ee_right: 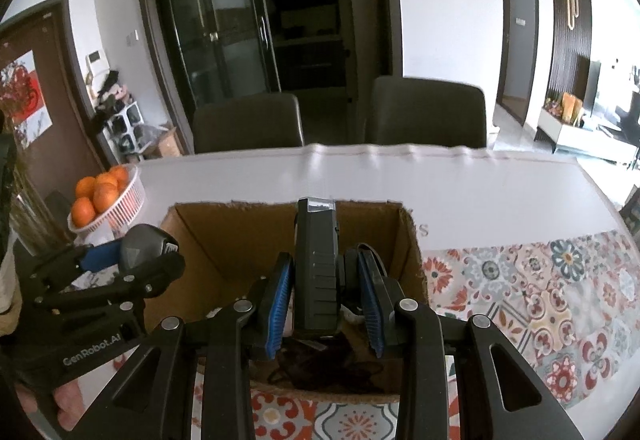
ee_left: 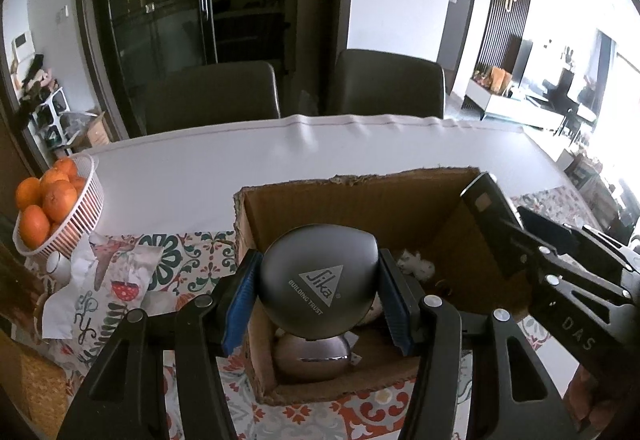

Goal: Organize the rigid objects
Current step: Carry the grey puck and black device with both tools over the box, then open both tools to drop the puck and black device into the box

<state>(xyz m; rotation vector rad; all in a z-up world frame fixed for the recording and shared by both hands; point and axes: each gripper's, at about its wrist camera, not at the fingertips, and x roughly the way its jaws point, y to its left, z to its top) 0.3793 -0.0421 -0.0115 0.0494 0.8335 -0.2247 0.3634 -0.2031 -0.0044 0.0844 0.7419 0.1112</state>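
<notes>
Your left gripper [ee_left: 318, 290] clamps one round dark-grey case [ee_left: 318, 280]; your right gripper [ee_right: 326, 304] clamps one slim black rectangular device [ee_right: 318, 272], both above one open cardboard box [ee_left: 360, 200].

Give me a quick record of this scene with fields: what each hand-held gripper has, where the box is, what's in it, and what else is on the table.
left hand-held gripper: shut on a dark grey rounded case printed Sika, above the box
right hand-held gripper: shut on a black oblong device, held upright above the box
cardboard box: open-topped, on the patterned tablecloth
box contents: a shiny metal rounded object, a dark tangle of cord, something small and white
beside the box: white basket of oranges, to its left
</notes>
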